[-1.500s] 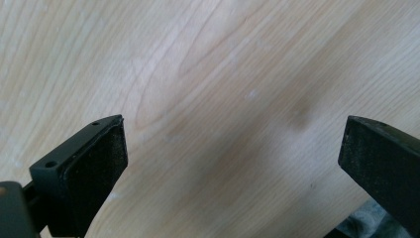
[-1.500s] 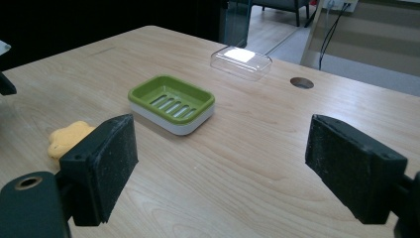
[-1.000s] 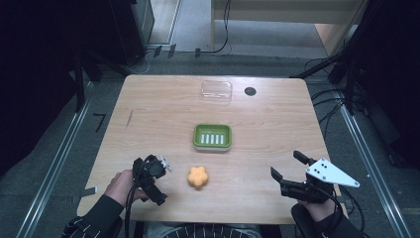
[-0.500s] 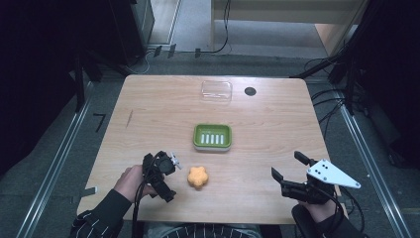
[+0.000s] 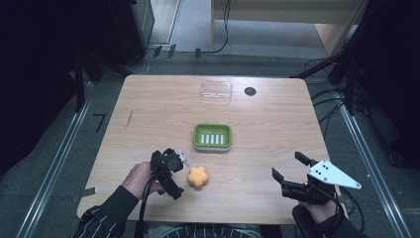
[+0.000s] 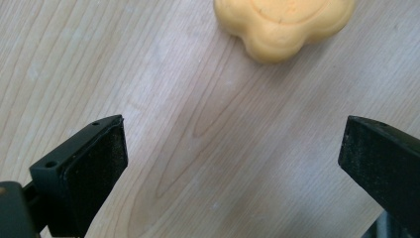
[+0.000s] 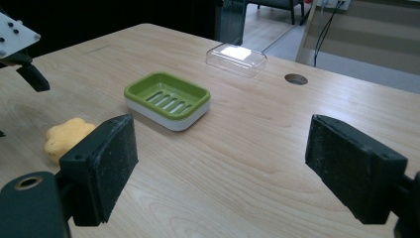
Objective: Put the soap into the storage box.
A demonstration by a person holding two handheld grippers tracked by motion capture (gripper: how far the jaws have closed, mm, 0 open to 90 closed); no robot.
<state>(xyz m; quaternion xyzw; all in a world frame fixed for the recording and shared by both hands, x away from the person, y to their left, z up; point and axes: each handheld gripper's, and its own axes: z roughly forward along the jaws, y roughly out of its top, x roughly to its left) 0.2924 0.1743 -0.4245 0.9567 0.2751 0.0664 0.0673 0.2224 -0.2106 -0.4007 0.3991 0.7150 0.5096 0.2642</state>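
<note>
An orange flower-shaped soap (image 5: 197, 177) lies on the wooden table (image 5: 277, 129), near its front edge. My left gripper (image 5: 179, 174) is just left of the soap, open, with its jaws pointing at it. In the left gripper view the soap (image 6: 285, 25) sits beyond the wide-apart jaws of the left gripper (image 6: 233, 129), with bare wood between them. A green soap dish (image 5: 212, 137) stands at the table's middle. My right gripper (image 5: 286, 166) hovers open at the front right, holding nothing. The right gripper view has the dish (image 7: 167, 99) and the soap (image 7: 67, 139) ahead of the right gripper (image 7: 223, 144).
A clear plastic lid (image 5: 216, 90) lies near the far edge, with a round cable hole (image 5: 250, 91) beside it. Dark floor and cables surround the table. In the right gripper view, part of the left gripper (image 7: 20, 44) shows at the upper left.
My left gripper has moved right, closing in on the orange soap. The right gripper and the soap have stayed put.
</note>
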